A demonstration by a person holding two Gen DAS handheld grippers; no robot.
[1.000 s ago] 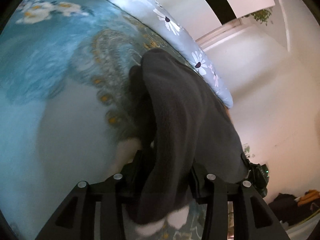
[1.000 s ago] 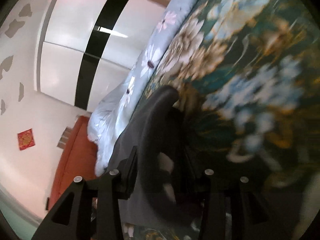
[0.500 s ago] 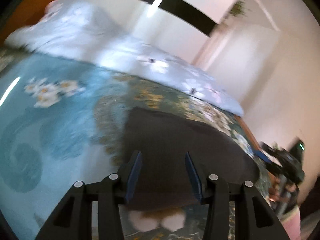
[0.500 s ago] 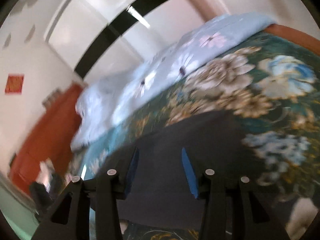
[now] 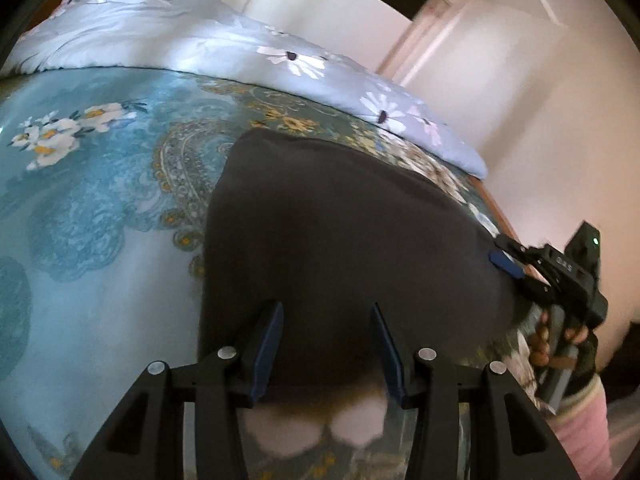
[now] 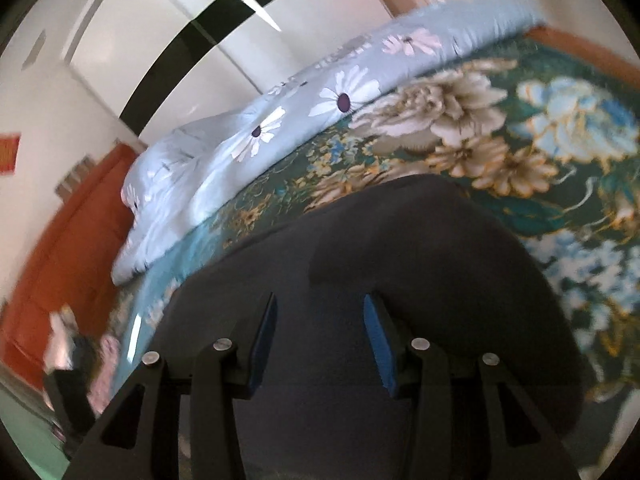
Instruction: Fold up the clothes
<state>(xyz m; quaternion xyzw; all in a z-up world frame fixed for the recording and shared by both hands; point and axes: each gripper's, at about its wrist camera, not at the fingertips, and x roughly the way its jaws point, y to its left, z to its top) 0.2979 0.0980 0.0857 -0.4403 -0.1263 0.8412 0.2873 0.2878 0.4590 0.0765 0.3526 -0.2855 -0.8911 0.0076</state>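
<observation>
garment's (image 5: 344, 240) near hem behind claw (image 5: 326, 312)

Legible markings: one only. On the black body of the right gripper (image 5: 505, 259), seen at about 3 o'clock in the left wrist view, stand small pale characters near a green indicator light; they are too blurred to read with certainty. A red square wall hanging (image 6: 7, 153) at 9 o'clock in the right wrist view shows no readable characters.
</observation>
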